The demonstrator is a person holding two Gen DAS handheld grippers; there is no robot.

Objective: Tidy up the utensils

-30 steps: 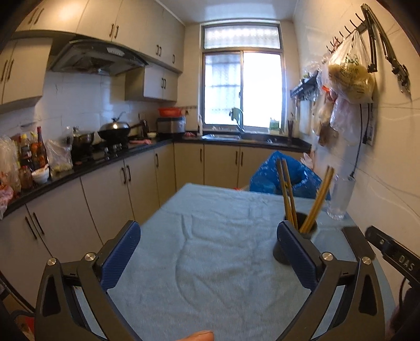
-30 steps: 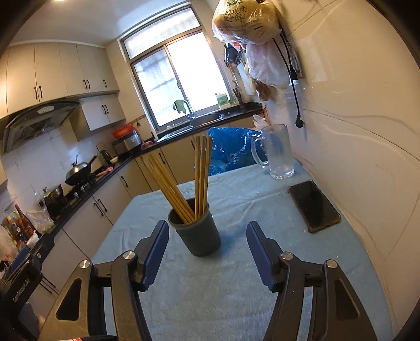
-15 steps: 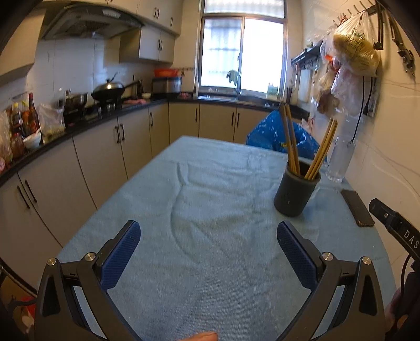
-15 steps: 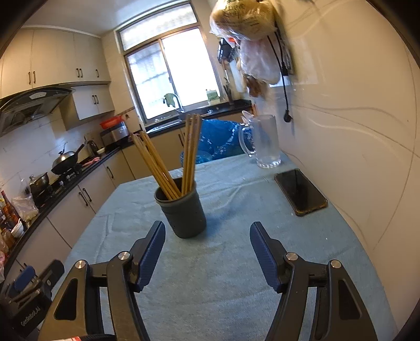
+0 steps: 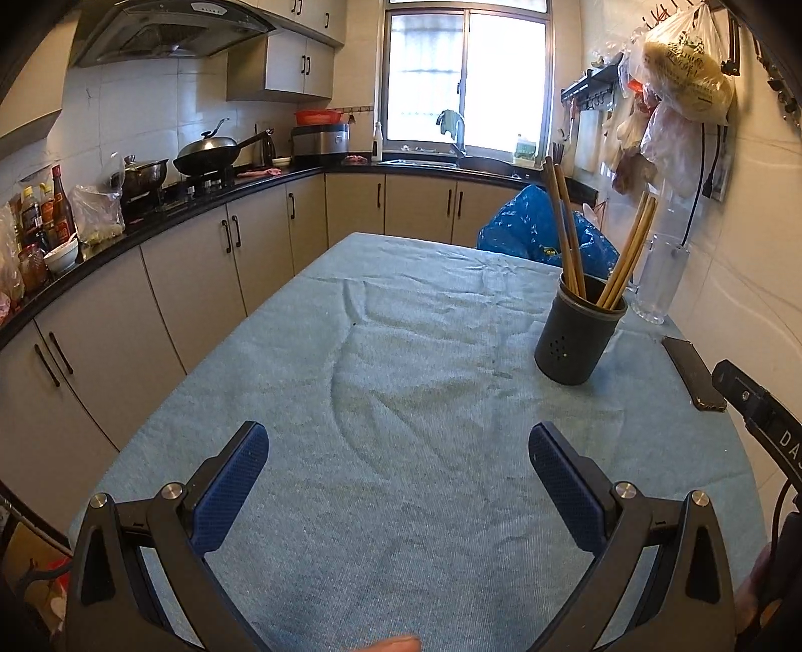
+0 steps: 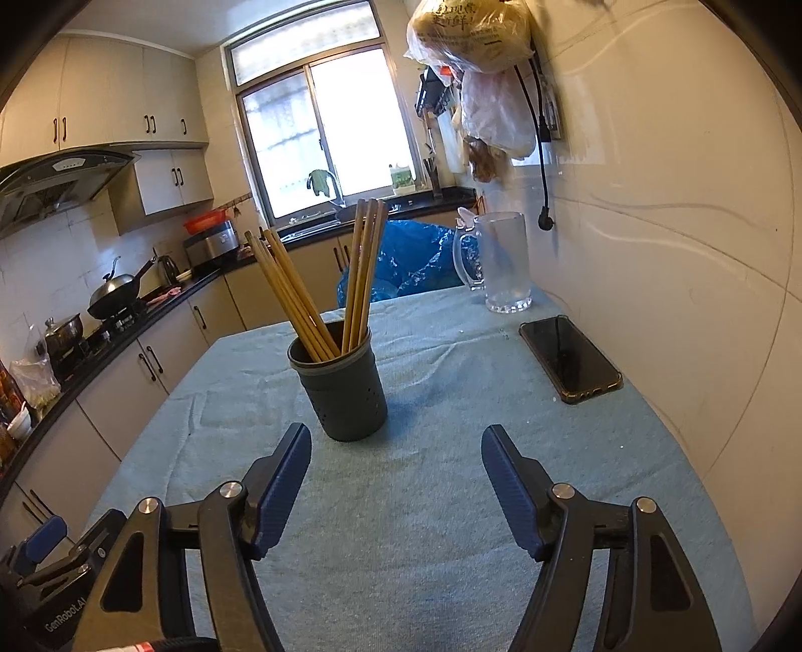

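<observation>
Right wrist view is showing chopsticks (image 6: 321,296) already standing in the holder (image 6: 341,386) at twelve o'clock; right gripper (image 6: 396,481) and left gripper (image 5: 398,476) are hanging wide-jawed, empty. Nothing loose is lying visible; task is seeming finished.

This is a home kitchen. A wok (image 5: 208,153) sits on the stove under a hood (image 5: 165,30). Cupboards (image 5: 240,240) run along the wall to a sink tap (image 5: 453,123) by the window (image 5: 468,75). Food bags (image 5: 684,83) hang on hooks.
</observation>
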